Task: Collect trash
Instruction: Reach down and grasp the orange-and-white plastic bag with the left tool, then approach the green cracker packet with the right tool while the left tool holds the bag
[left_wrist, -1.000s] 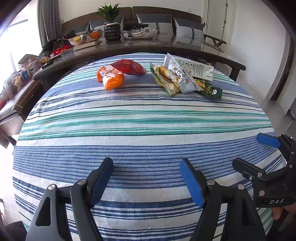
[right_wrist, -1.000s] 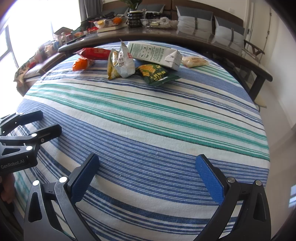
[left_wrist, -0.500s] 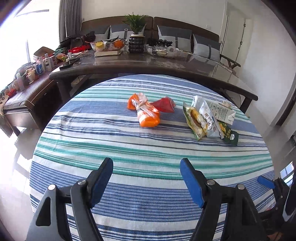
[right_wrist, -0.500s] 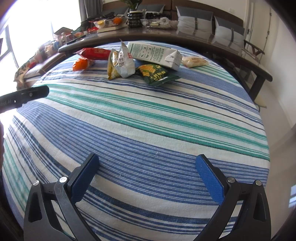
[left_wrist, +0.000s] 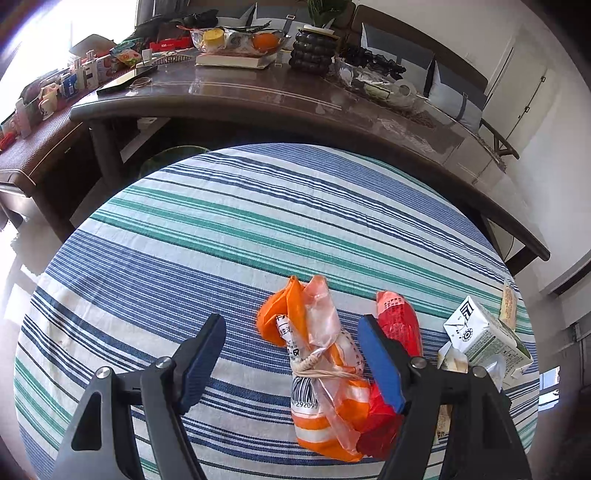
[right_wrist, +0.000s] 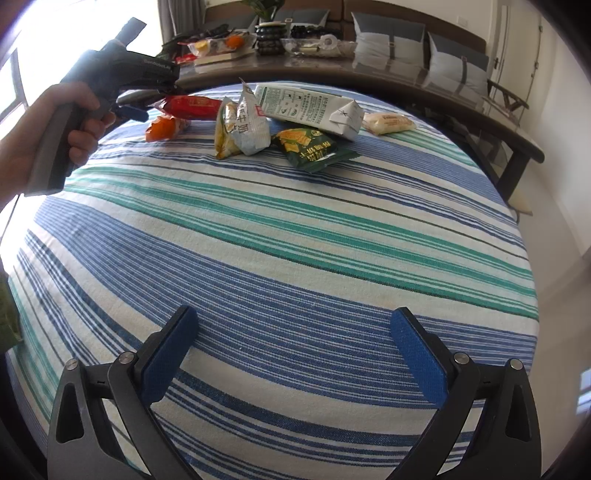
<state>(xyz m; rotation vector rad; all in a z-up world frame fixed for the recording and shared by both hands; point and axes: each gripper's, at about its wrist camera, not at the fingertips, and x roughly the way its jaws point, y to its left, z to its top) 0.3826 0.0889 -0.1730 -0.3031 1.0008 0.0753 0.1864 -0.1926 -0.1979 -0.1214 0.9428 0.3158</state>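
Trash lies at the far side of the striped round table (right_wrist: 295, 236). My left gripper (left_wrist: 291, 332) is open just above an orange wrapper (left_wrist: 317, 369), which lies between its fingers. A red packet (left_wrist: 399, 325) lies just right of it, partly behind the right finger. A milk carton (left_wrist: 484, 336) is further right. In the right wrist view the left gripper (right_wrist: 129, 107) hovers over the orange wrapper (right_wrist: 162, 127) and red packet (right_wrist: 192, 105). A yellow-white bag (right_wrist: 242, 127), the milk carton (right_wrist: 306, 109), a green packet (right_wrist: 314, 149) and a pale packet (right_wrist: 388, 122) lie beside them. My right gripper (right_wrist: 291, 339) is open and empty over the near table.
A dark curved table (left_wrist: 295, 96) with bowls, a vase and clutter stands beyond the round table. A low side table (left_wrist: 33, 147) with small items is at far left. A sofa with cushions (right_wrist: 417, 37) lines the back wall.
My left gripper has moved forward across the table to the orange wrapper, which now lies between its open fingers. My right gripper has stayed still.
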